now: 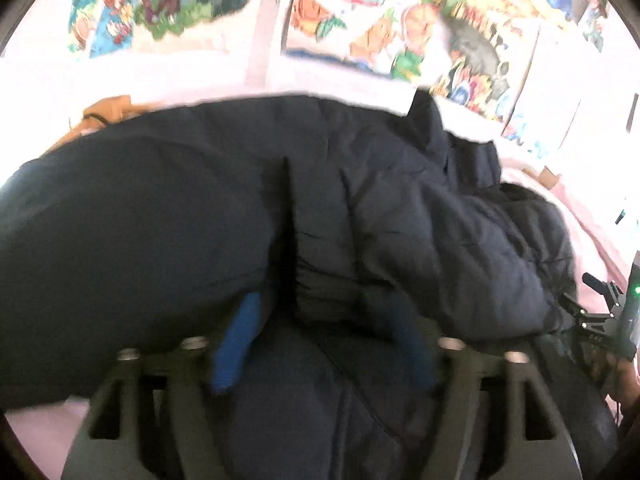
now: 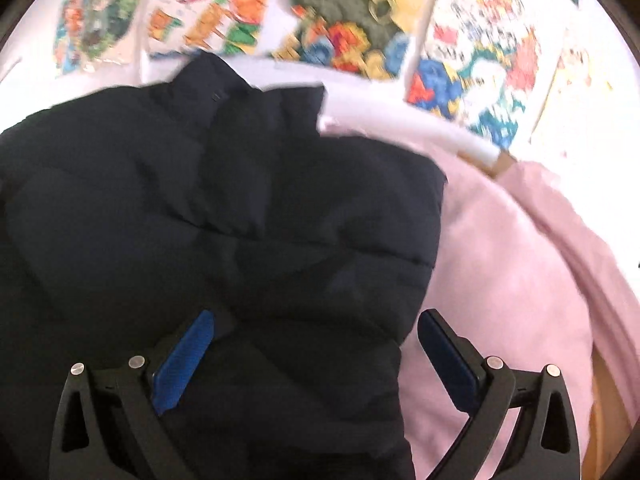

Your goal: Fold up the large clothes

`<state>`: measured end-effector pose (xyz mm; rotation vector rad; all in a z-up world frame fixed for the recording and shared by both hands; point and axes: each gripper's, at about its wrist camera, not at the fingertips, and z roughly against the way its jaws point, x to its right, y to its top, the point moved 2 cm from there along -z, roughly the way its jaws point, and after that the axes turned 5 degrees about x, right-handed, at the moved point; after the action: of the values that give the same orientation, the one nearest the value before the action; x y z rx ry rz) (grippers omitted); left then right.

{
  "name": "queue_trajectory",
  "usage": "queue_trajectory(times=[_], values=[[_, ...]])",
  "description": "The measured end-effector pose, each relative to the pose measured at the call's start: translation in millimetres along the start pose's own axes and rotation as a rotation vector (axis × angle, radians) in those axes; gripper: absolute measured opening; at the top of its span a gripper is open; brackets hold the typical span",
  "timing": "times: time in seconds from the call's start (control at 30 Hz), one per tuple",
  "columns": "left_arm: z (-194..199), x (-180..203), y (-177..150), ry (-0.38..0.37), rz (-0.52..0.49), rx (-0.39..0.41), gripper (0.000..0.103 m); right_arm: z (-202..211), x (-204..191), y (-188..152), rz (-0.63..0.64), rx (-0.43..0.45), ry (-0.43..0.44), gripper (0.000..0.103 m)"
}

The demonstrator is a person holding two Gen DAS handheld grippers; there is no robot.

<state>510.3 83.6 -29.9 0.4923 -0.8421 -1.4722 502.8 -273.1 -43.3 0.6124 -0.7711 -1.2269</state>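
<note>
1. a dark navy puffer jacket point(image 1: 200, 220) fills the middle of the left wrist view, spread across the frame from the left edge to the right, quilted and bunched with a deep vertical crease near the centre.
2. the left gripper point(image 1: 320, 320) sits at the bottom centre of that view with its blue-padded fingers point(image 1: 236, 344) spread apart; jacket fabric bulges between and over them, and the right pad is partly buried in the cloth. whether it is pinching anything cannot be told, though the jaws stand wide.
3. in the right wrist view the jacket point(image 2: 220, 220) covers the left and centre of the frame, its collar pointing to the upper middle.
4. the right gripper point(image 2: 316, 324) is at the bottom centre, jaws spread wide; the jacket's right edge lies between the fingers, the left blue pad point(image 2: 184, 360) against the fabric and the right pad over bare sheet.
5. the right gripper also shows at the right edge of the left wrist view point(image 1: 600, 320), beside the jacket's corner.
6. the jacket lies on a pale pink bedsheet point(image 2: 500, 280), seen at the right of the right wrist view.
7. colourful cartoon posters point(image 1: 380, 20) cover the white wall point(image 1: 264, 40) across the top of both views.
</note>
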Motion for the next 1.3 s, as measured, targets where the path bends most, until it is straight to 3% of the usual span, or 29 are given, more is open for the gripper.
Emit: queue_trajectory(times=[0.17,0.27,0.37,0.47,0.6,0.7,0.87,1.07,1.2,1.27,1.3], values=[[55,-19,1,0.028,0.158,0.101,0.086,35,-22,12,0.073,0.067,0.084,0.103],[90,-48,-2,0.080,0.297,0.144,0.087,54,-36,17,0.121,0.083,0.131,0.103],[123,-75,-4,0.172,0.371,0.161,0.088,71,-47,21,0.134,0.070,0.189,0.103],[155,-105,-13,0.267,0.452,0.161,0.089,82,-53,25,0.092,0.018,0.255,0.103],[186,-145,-33,0.339,0.593,0.174,0.097,96,-57,28,-0.008,-0.048,0.356,0.103],[197,-182,-49,0.321,0.723,0.184,0.097,110,-62,28,-0.036,-0.060,0.404,0.103],[204,-226,-64,0.275,0.923,0.239,0.097,128,-73,25,-0.002,-0.040,0.406,0.103],[207,-245,-66,0.321,0.995,0.308,0.097,134,-70,17,-0.013,-0.013,0.354,0.103],[208,-252,-69,0.359,1.051,0.371,0.096,123,-64,8,-0.022,-0.047,0.308,0.103],[208,-252,-70,0.378,1.060,0.407,0.091,117,-61,2,-0.023,-0.069,0.292,0.103],[210,-253,-70,0.385,1.058,0.429,0.077,115,-60,0,-0.024,-0.077,0.287,0.103]])
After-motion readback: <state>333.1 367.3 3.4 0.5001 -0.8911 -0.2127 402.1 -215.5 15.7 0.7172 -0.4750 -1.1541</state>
